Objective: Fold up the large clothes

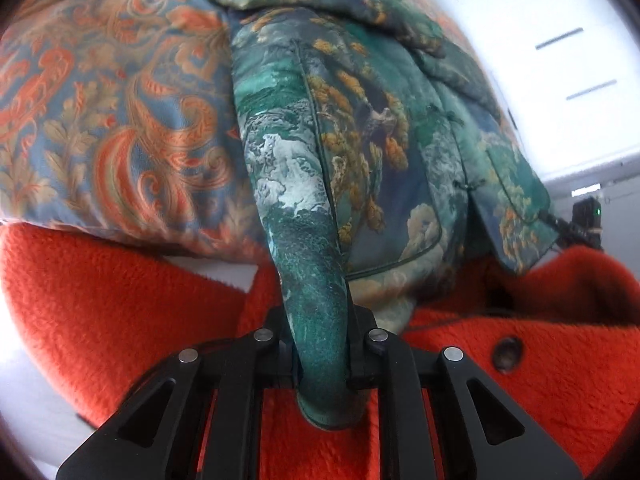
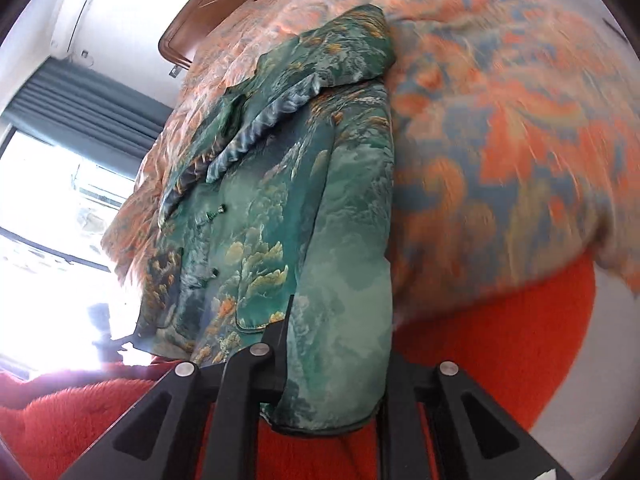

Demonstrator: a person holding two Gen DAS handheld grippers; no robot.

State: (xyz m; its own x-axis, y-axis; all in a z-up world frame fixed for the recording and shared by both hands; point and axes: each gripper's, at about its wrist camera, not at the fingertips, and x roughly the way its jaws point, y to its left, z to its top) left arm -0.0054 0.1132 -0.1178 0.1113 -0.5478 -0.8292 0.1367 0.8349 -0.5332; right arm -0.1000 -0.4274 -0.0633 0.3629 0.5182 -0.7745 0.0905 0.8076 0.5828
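Observation:
A green jacket with a printed landscape pattern lies on a bed. My left gripper is shut on the end of one of its sleeves, which runs up from the jaws to the jacket body. In the right wrist view the same jacket shows its knot-buttoned front and shiny collar. My right gripper is shut on the end of the other sleeve, which drapes over the jaws and hides the right finger.
An orange fleece blanket lies under both grippers, also in the right wrist view. A paisley orange and blue duvet covers the bed. A wooden headboard, a window with dark curtains and white cabinets stand around.

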